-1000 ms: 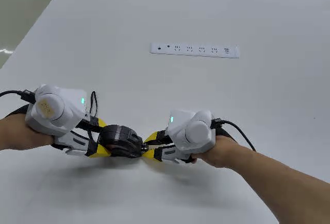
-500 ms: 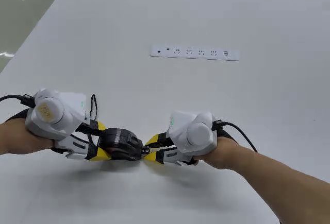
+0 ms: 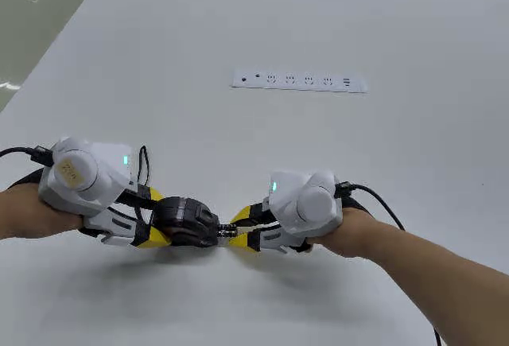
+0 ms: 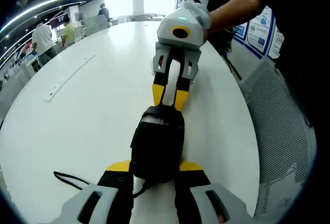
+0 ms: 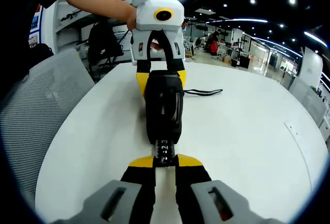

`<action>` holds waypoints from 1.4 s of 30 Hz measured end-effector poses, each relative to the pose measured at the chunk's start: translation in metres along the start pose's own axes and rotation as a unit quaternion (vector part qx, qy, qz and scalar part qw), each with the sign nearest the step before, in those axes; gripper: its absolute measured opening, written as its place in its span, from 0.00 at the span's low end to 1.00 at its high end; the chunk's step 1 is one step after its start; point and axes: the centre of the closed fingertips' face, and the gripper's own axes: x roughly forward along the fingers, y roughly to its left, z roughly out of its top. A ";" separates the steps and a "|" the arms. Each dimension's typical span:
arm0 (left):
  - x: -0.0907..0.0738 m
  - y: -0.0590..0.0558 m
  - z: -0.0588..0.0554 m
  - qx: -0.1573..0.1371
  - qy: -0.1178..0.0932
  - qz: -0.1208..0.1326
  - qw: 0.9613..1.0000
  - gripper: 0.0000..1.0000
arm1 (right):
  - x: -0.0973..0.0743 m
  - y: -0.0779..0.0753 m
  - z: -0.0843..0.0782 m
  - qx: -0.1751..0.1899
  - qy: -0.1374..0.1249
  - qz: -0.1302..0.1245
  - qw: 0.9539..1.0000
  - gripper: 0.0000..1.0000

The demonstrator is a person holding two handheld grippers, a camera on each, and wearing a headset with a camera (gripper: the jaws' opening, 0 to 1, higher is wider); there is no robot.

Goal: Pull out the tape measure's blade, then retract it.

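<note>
The left claw clamps the tape measure case on the table; the right claw pinches the blade tip; the pull should run straight, level, away from the case.

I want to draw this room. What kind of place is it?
Probably a big open office or lab: a wide white table with a long white power strip, and a grey mesh chair beside it.
</note>
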 end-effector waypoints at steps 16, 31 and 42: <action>-0.001 0.000 0.001 -0.003 -0.002 0.002 1.000 0.27 | -0.014 -0.003 -0.011 -0.003 0.005 0.000 1.000 0.12; 0.000 0.001 0.002 -0.005 -0.004 0.002 1.000 0.27 | -0.030 -0.003 -0.024 0.003 0.008 -0.001 1.000 0.12; 0.002 0.000 0.002 -0.005 -0.004 0.002 1.000 0.27 | -0.043 -0.004 -0.035 0.003 0.010 -0.001 1.000 0.12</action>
